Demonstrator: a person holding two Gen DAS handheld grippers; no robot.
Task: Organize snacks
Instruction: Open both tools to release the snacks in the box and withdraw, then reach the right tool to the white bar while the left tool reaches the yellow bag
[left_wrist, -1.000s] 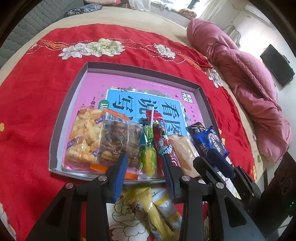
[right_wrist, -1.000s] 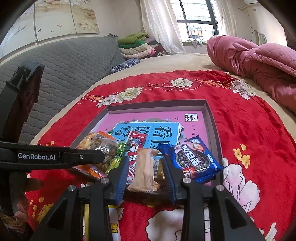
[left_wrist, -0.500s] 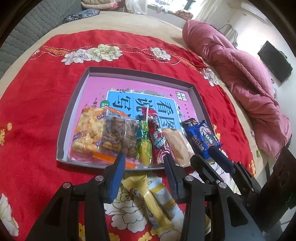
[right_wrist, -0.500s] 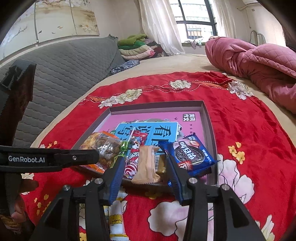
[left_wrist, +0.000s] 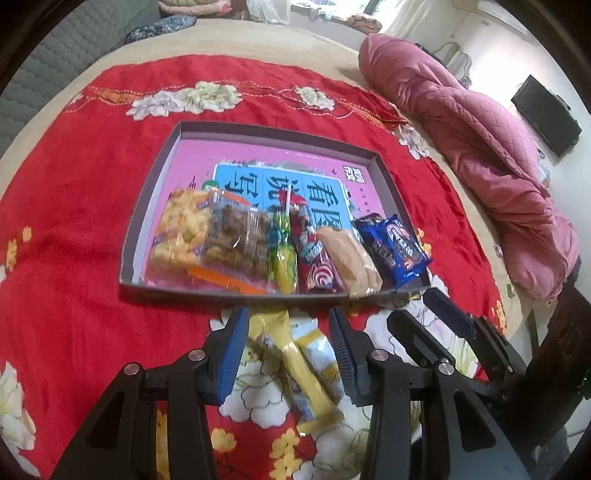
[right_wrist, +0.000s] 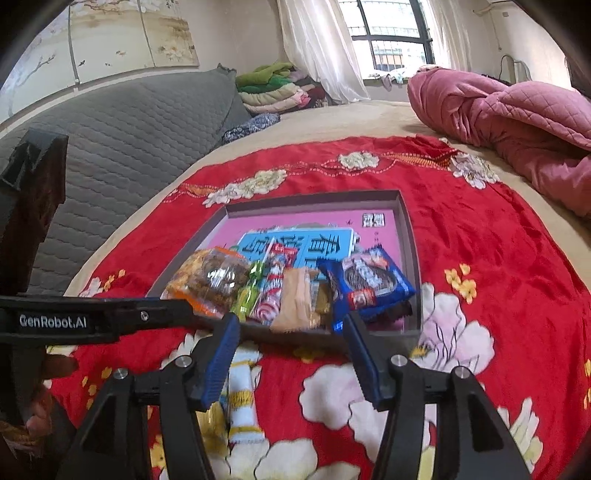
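Shallow grey-rimmed tray (left_wrist: 129, 236) with pink printed floor, resting on red floral cloth (left_wrist: 74, 166). Along its near edge, from left: yellow puffed-snack bag (left_wrist: 181, 232), clear bag of brown pieces (left_wrist: 236, 240), green-and-yellow lollipop (left_wrist: 282, 254), red swirl-print packet (left_wrist: 314, 258), tan wafer packet (left_wrist: 352, 258), blue cookie pack (left_wrist: 395, 247) at far right, its corner over the rim. Outside the tray, on the cloth just before it: two yellow-and-white packets (left_wrist: 299, 354), crossed. Left gripper (left_wrist: 286, 350) released, blue pads apart and straddling these packets without pressing on them. Right gripper (right_wrist: 290, 358) to its right, jaws opening, nothing between them, hovering before the tray's near rim. Pink quilt (left_wrist: 480, 147) heaped at far right.
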